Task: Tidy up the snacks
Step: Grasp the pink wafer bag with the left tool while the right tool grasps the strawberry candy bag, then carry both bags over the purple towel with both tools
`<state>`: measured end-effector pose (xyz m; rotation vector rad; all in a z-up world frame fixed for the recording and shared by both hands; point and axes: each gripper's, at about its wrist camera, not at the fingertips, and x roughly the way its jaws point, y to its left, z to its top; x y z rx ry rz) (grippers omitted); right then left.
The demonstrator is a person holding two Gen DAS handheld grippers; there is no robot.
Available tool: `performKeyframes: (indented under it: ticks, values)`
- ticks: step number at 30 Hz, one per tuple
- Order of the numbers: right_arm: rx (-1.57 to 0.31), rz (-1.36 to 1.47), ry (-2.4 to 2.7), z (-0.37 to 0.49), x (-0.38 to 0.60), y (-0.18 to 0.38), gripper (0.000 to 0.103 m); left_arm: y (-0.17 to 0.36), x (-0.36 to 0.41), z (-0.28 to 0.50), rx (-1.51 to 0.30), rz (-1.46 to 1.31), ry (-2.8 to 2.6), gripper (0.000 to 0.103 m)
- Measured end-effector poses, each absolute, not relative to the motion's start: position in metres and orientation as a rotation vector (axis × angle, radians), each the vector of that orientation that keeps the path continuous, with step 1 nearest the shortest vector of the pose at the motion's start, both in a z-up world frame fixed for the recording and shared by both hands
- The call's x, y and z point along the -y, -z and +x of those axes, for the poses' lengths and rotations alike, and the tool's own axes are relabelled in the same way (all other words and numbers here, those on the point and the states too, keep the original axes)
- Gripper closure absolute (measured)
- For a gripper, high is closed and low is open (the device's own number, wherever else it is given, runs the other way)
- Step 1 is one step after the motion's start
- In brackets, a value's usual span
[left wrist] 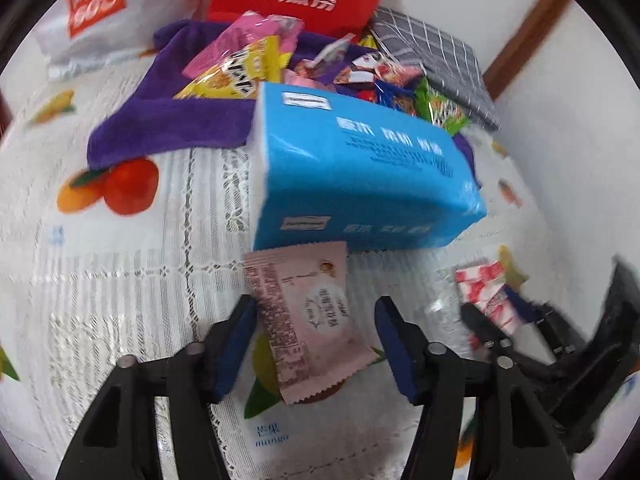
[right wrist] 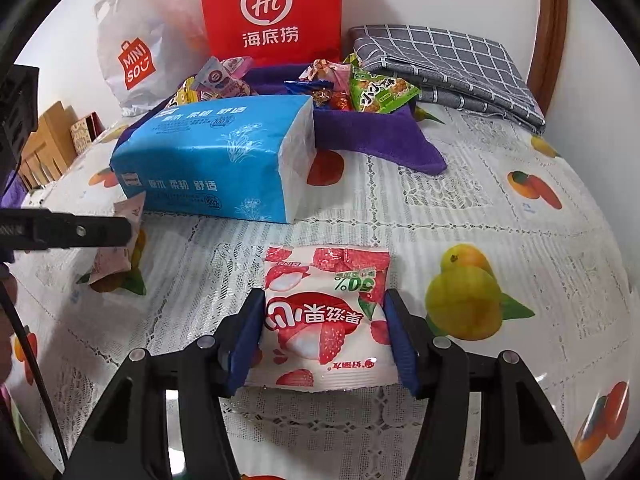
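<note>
so your left gripper (left wrist: 316, 344) stands part open around a pale pink snack packet (left wrist: 308, 320). its left pad touches the packet's edge, but the right pad stands clear of it with bare cloth showing between, so it has no firm hold. the packet lies slanted between the fingers, its top corner just under the near end of the blue tissue pack (left wrist: 360, 176).

your right gripper (right wrist: 324, 332) is closed on a white and red lychee snack packet (right wrist: 324, 312), both blue pads pressed against its two sides. the packet sits flat between the fingers, printed face up, over the lace tablecloth (right wrist: 420, 208) with its fruit pictures.

from the right wrist view, your left gripper reaches in from the left edge, with the pink packet at its tip, just beside the tissue pack.

behind the tissue pack lies a purple cloth (right wrist: 380, 136) with a heap of loose snacks (right wrist: 360, 88) on it. a red paper bag (right wrist: 272, 12) stands upright behind the heap, a white plastic bag (right wrist: 140, 52) to its left, and a folded grey checked cloth (right wrist: 448, 64) to its right. the left view is blurred.
</note>
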<state>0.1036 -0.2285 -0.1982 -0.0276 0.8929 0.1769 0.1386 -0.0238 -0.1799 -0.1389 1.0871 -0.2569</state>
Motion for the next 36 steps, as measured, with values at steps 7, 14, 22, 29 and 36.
performKeyframes:
  ticks: [7,14,22,29,36]
  values:
    - [-0.893,-0.029,-0.176,0.103,0.227,0.198,0.045,0.177,0.035,0.127,-1.067,-0.044,0.258,0.064]
    - [-0.892,-0.027,-0.178,0.103,0.226,0.198,0.044,0.177,0.015,0.112,-1.070,-0.062,0.260,0.058]
    - [-0.892,-0.027,-0.178,0.103,0.226,0.199,0.044,0.179,0.027,0.109,-1.039,0.011,0.235,0.056]
    - [-0.891,-0.026,-0.179,0.103,0.226,0.199,0.043,0.181,0.047,0.107,-0.979,0.130,0.195,0.067]
    - [-0.889,-0.026,-0.179,0.103,0.226,0.199,0.043,0.176,0.042,0.106,-0.996,0.091,0.226,0.069]
